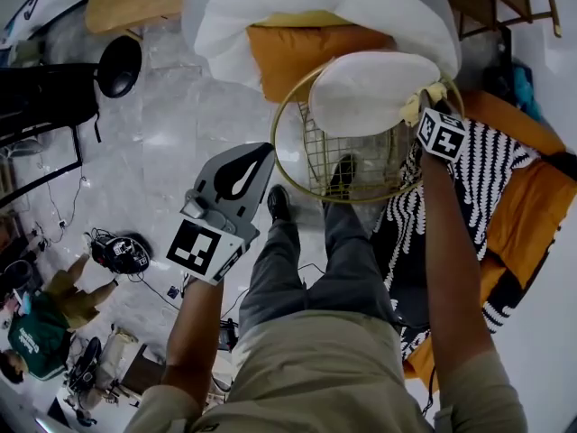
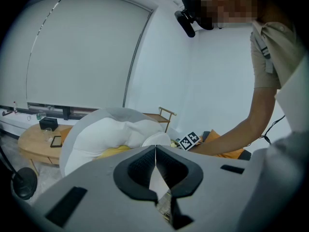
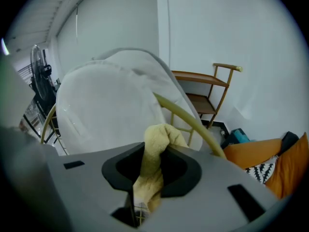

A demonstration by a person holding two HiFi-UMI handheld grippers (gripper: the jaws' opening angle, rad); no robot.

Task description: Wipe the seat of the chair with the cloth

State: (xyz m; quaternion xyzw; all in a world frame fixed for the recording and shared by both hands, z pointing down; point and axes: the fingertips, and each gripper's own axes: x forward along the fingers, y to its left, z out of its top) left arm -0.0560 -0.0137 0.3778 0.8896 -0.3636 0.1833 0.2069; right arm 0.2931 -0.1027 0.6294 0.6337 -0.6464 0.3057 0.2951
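The chair has a round gold wire frame (image 1: 290, 142) and a white seat cushion (image 1: 370, 88); it stands just ahead of my feet. My right gripper (image 1: 422, 106) is at the chair's right rim, shut on a pale yellow cloth (image 1: 415, 108). In the right gripper view the cloth (image 3: 155, 139) bunches up between the jaws of my right gripper (image 3: 153, 166), beside the gold rim (image 3: 193, 121) and the white cushion (image 3: 106, 105). My left gripper (image 1: 259, 156) hangs left of the chair, shut and empty; its closed tips (image 2: 155, 149) point toward the cushion (image 2: 157, 139).
Behind the chair lies a big white beanbag (image 1: 297, 7) with an orange pillow (image 1: 302, 52). A black-and-white striped blanket (image 1: 487, 170) on orange cushions is at right. A black fan (image 1: 117, 66), floor cables (image 1: 122, 253) and a seated person (image 1: 36, 332) are at left. A wooden shelf (image 3: 207, 88) stands by the wall.
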